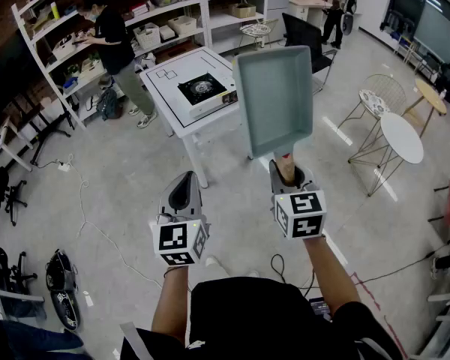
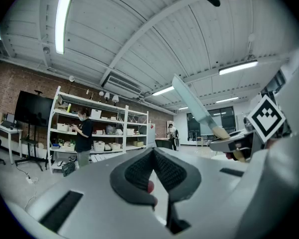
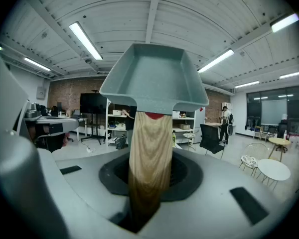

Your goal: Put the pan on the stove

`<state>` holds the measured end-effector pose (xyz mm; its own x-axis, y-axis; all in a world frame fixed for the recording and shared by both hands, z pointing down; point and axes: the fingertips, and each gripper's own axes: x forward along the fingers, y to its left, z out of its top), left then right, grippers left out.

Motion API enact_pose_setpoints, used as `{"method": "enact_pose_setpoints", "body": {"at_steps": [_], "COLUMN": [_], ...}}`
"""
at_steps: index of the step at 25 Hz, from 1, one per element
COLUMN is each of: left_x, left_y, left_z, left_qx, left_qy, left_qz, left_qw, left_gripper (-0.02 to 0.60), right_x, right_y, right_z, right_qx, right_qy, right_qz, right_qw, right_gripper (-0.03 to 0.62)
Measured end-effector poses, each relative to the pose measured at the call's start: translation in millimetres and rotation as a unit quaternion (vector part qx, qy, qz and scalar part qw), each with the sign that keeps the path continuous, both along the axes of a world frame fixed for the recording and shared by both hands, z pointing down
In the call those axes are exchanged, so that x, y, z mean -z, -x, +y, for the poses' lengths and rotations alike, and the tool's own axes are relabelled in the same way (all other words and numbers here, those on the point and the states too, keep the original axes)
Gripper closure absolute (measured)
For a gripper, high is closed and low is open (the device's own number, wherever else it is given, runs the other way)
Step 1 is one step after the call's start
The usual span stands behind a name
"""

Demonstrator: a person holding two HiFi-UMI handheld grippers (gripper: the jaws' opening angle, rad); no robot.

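Note:
A rectangular grey-green pan (image 1: 274,100) with a wooden handle (image 1: 286,169) is held up in the air, tilted away from me. My right gripper (image 1: 289,178) is shut on that handle. In the right gripper view the handle (image 3: 149,153) runs up between the jaws to the pan (image 3: 154,78). The black stove (image 1: 202,90) lies on a white table (image 1: 172,109), ahead and to the left of the pan. My left gripper (image 1: 182,193) hangs beside the right one, shut and holding nothing; its pads (image 2: 139,171) meet in the left gripper view, where the pan (image 2: 192,106) shows at the right.
A person (image 1: 114,43) stands at white shelves (image 1: 161,13) behind the table. A black chair (image 1: 304,40), a wire chair (image 1: 379,96) and a round white table (image 1: 401,137) stand to the right. Cables (image 1: 82,201) trail over the floor at the left.

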<state>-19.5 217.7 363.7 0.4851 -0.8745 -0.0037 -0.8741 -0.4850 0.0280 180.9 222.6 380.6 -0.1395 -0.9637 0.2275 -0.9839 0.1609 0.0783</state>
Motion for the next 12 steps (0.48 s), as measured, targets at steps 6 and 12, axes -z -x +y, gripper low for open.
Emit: {"method": "enact_pose_setpoints", "body": {"at_steps": [6,12], "left_x": [-1,-9], "left_y": [-4,-5], "left_z": [11,17], "left_qx": [-0.001,0.005], "left_qy": [0.005,0.007], "left_qz": [0.007,-0.008], "left_qw": [1.0000,0.9999], "left_gripper": [0.574,0.574], "right_x": [-4,-9], "right_y": [-3,-4], "right_z": [9,14], "right_qx": [0.004,0.008], "right_qy": [0.008,0.011], "right_qz": [0.001,-0.006], "right_qw": [1.000,1.000], "right_gripper": [0.517,0.517]}}
